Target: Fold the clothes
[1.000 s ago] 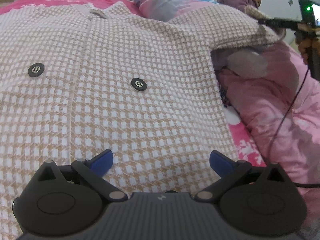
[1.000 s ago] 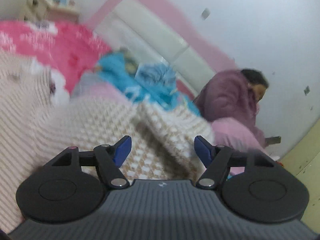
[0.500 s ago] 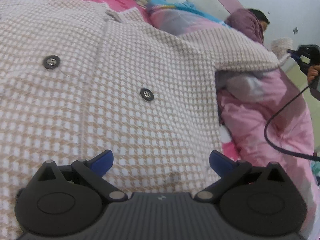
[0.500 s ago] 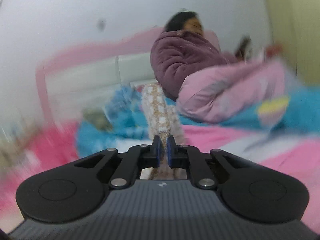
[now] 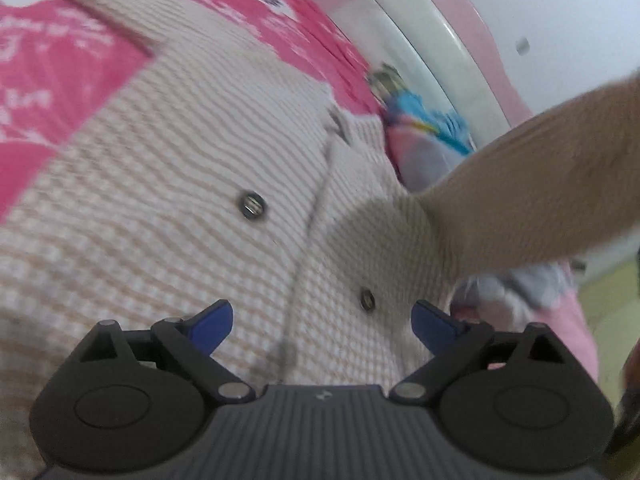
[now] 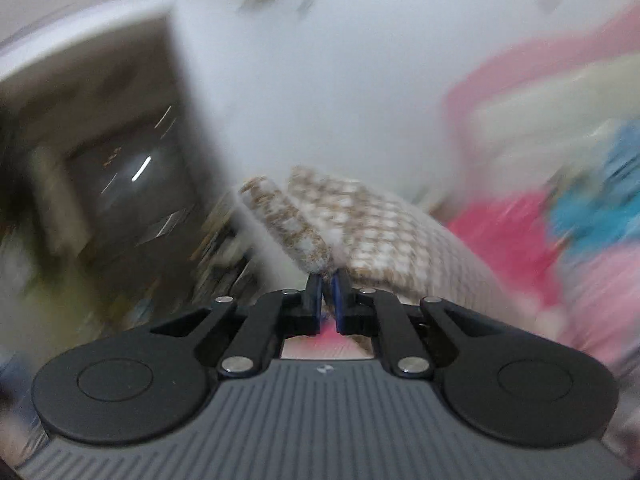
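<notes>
Left gripper (image 5: 322,322): jaws wide, starting to close, nothing between the pads. It hangs over the coat (image 5: 168,216), which lies spread on the pink sheet (image 5: 60,80). Coat's left edge runs diagonally at upper left with bare sheet beyond it, so there's free room on that side. Placket seam runs down the middle, one button (image 5: 251,206) left of it, a second button (image 5: 367,299) just ahead of the right pad. To the right, the sleeve (image 5: 532,184) is lifted off the bed and stretches across the view toward the right edge; it blocks that side. A blue-and-pink bedding pile (image 5: 424,136) sits past the coat's collar, against the headboard (image 5: 420,52).

Right gripper (image 6: 327,298): jaws nearly closed, clamped on the sleeve cuff (image 6: 288,220), which sticks up past the fingertips. The rest of the sleeve drapes down to the right.

Versus one second ago: the right jaws were open with the knit only in front of them, and they now pinch the cuff. The sleeve then lay on the pink duvet at right; it's now in the air. Left view has rolled, and the coat has shifted from filling the frame to showing its left edge.

Room: bed with pink sheet, white wall, dark doorway (image 6: 100,152) at left in the right view. Both views are motion-blurred, the right one heavily.
</notes>
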Action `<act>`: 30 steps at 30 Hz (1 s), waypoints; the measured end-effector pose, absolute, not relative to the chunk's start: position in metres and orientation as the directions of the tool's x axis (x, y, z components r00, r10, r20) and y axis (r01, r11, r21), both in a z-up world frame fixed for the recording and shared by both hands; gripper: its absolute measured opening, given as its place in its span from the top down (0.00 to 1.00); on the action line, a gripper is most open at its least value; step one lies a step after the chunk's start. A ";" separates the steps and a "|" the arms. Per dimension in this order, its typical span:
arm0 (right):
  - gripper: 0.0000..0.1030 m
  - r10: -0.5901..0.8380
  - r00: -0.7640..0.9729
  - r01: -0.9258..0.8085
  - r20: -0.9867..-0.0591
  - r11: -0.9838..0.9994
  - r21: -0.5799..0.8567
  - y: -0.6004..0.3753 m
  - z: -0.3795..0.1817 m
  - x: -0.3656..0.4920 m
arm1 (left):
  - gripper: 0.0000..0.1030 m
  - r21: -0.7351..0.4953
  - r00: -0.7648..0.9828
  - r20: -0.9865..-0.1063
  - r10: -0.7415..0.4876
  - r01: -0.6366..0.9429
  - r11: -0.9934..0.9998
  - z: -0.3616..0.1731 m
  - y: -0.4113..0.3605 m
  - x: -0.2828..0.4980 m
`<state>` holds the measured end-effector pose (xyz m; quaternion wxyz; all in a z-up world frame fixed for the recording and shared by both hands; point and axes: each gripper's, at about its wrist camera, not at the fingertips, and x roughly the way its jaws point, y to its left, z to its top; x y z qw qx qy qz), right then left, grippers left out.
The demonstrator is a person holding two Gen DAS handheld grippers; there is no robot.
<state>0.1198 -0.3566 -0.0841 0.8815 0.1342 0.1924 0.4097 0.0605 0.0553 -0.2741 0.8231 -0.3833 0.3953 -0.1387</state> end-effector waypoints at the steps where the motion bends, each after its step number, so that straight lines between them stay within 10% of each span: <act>1: 0.95 0.795 0.529 -0.697 -0.298 0.607 0.382 -0.343 -0.100 0.116 | 0.07 -0.743 0.658 -0.543 -0.521 -0.087 0.664 -0.273 0.063 0.060; 7: 0.95 0.681 0.218 -0.819 -0.699 0.517 0.249 -0.269 -0.213 0.073 | 0.07 -0.710 0.658 -0.577 -0.485 -0.110 0.696 -0.272 0.078 0.062; 13: 0.85 0.470 0.185 -0.849 -0.863 0.519 0.101 -0.256 -0.272 0.030 | 0.07 -0.650 0.631 -0.603 -0.488 -0.034 0.760 -0.267 0.045 0.070; 23: 0.60 0.528 0.542 -0.269 -0.654 0.846 0.460 -0.371 -0.234 0.017 | 0.07 -0.384 0.546 -0.706 -0.451 0.240 0.892 -0.258 -0.037 0.064; 30: 0.58 0.476 0.767 0.022 -0.430 0.650 0.760 -0.440 -0.217 -0.032 | 0.07 -0.287 0.503 -0.752 -0.427 0.333 0.898 -0.258 -0.068 0.051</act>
